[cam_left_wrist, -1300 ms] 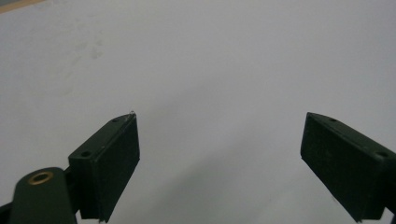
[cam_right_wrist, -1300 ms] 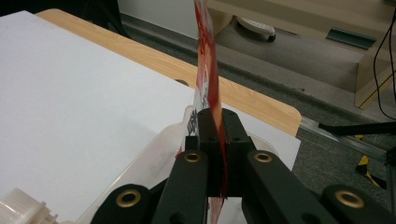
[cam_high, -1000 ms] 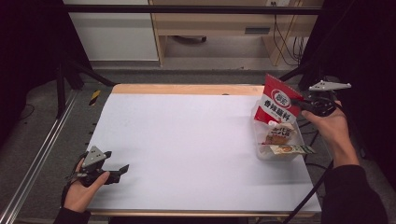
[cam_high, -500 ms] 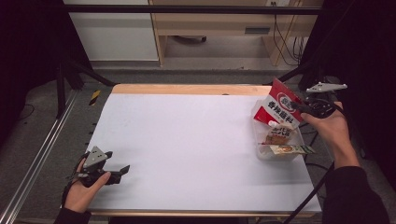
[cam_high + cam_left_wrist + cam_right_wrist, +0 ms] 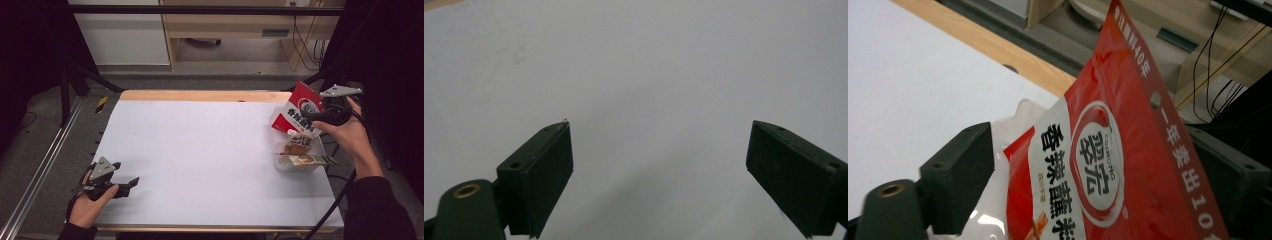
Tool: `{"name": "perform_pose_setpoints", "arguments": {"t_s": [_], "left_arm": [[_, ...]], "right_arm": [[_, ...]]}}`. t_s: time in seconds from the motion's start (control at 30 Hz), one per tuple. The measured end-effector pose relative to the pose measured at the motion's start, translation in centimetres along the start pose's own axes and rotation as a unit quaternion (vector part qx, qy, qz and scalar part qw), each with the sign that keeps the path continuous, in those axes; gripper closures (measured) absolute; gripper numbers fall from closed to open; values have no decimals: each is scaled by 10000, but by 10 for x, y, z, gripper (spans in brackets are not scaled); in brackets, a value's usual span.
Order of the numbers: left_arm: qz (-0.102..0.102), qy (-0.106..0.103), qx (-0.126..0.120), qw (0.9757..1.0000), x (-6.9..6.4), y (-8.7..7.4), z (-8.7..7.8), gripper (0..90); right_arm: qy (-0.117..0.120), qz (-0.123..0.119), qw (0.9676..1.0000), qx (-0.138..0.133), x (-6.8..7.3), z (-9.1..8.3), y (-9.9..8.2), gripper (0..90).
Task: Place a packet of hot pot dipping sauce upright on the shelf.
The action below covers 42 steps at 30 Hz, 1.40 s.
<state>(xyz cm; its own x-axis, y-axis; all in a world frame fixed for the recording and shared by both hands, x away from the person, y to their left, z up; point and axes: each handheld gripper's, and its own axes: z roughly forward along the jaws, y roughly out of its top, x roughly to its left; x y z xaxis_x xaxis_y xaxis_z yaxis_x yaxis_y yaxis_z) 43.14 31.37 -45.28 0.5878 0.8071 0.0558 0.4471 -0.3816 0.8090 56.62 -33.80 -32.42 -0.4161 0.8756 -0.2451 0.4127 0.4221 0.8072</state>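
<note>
At bench's right edge, R gripper (image 5: 314, 119) jaws just opened wide around red pouch (image 5: 300, 113), not pressing it, so pouch may tip off tub (image 5: 295, 167); L gripper (image 5: 131, 182) jaws open, empty.

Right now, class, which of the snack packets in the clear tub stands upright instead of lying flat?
The red packet, propped upright between the right gripper's just-opened jaws; the two brownish packets lie flat.

Red-and-white snack pouch (image 5: 300, 114) stood tilted at the far right of the table, lower end down in a clear plastic tub (image 5: 298, 167), top corner leaning far-right. Glossy foil, white label panel with black characters and a round logo (image 5: 1098, 160). Two smaller packets lay in the tub just nearer.
</note>
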Motion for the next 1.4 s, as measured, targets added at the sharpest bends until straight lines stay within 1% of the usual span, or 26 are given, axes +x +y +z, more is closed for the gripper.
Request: {"name": "perform_pose_setpoints", "arguments": {"t_s": [0.13, 0.2, 0.27, 0.37, 0.47, 0.6, 0.63, 0.7, 0.8, 0.97, 1.03, 1.13, 1.23, 1.4], "left_arm": [[13, -4, 10, 10000, 0, 0, 0, 113], [18, -2, 6, 10000, 0, 0, 0, 113], [26, 14, 10, 10000, 0, 0, 0, 113], [28, 19, 9, 10000, 0, 0, 0, 113], [33, 20, 4, 10000, 0, 0, -1, 113], [29, 43, 11, 10000, 0, 0, 0, 113], [45, 40, 23, 10000, 0, 0, 0, 113], [69, 46, 35, 10000, 0, 0, 0, 113], [66, 49, 26, 10000, 0, 0, 0, 113], [88, 27, 27, 10000, -1, 1, 0, 113], [104, 23, 35, 9999, -1, 1, 0, 113], [107, 20, 37, 9999, -1, 1, 0, 113], [119, 22, 42, 9999, -1, 0, 0, 113], [144, 22, 56, 9999, -1, 1, 0, 113]], "right_arm": [[-79, 83, 9999, -89, 4, -1, 8, 65], [-139, 65, 9998, -115, 6, -4, 14, 68], [-209, 100, 9995, -235, 9, -8, 20, 65], [-282, 87, 9989, -371, 14, -14, 29, 65], [-254, -24, 9986, -467, 24, -20, 38, 60], [-172, -185, 9981, -559, 41, -26, 51, 71], [-159, -179, 9980, -580, 45, -27, 54, 72], [-99, -162, 9980, -604, 55, -30, 60, 71], [-48, -239, 9981, -559, 70, -32, 67, 68], [191, -347, 9974, -609, 96, -36, 77, 68], [276, -398, 9971, -591, 107, -36, 80, 67], [428, -429, 9966, -553, 123, -36, 81, 67], [570, -444, 9957, -583, 138, -36, 81, 67], [806, -483, 9939, -577, 163, -32, 75, 68]]}}
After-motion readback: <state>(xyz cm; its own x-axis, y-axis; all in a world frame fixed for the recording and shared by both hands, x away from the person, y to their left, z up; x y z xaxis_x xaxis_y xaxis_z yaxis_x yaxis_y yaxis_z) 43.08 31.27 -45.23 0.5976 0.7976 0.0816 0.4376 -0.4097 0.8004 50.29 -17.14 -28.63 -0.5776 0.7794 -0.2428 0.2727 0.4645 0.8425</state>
